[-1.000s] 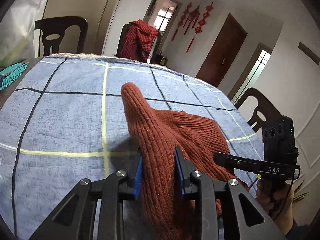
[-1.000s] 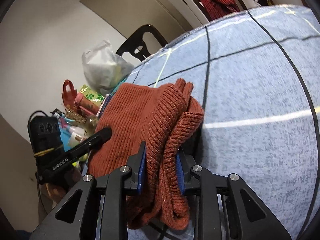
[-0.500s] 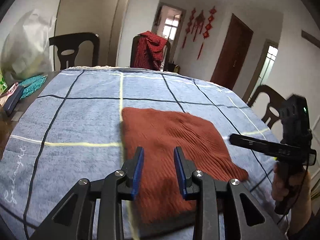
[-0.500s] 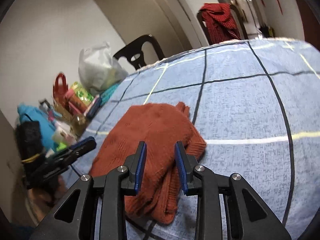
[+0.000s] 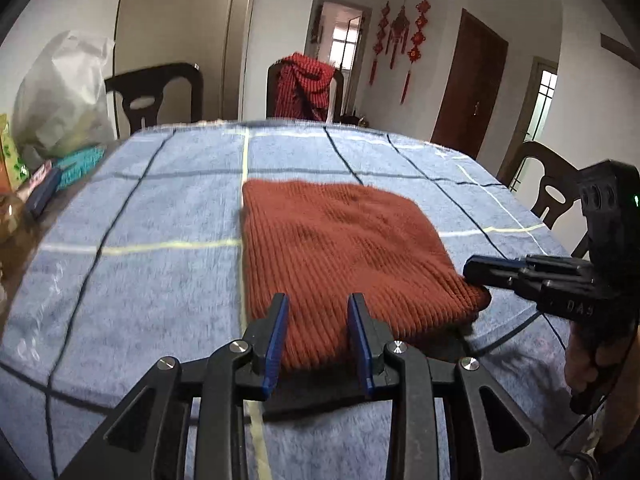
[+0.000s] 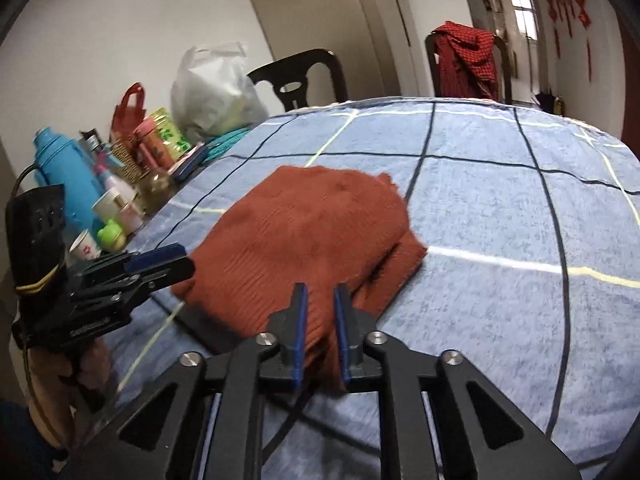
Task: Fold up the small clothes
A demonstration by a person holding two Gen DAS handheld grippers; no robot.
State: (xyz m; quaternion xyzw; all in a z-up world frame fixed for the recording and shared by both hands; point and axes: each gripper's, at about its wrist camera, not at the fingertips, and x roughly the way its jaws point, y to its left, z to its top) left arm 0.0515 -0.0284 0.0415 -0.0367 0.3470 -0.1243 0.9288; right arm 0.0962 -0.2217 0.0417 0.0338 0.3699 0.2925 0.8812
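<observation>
Both black two-finger tongs with blue pads, left point(image 5: 316, 334) and right point(image 6: 320, 330), have let go and stand parted; the rust-red ribbed knit garment point(image 5: 344, 256) now lies folded flat on the blue checked tablecloth point(image 5: 160, 208), fold apparently finished.

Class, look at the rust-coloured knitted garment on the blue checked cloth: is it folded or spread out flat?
Folded. The knitted garment lies as a compact rectangle, with a second layer showing under its right edge in the right wrist view. How many folds it has, cannot tell.

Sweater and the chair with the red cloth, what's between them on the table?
Only bare blue checked blanket: in the left wrist view nothing sits between the folded sweater and the far chair draped with red cloth.
</observation>
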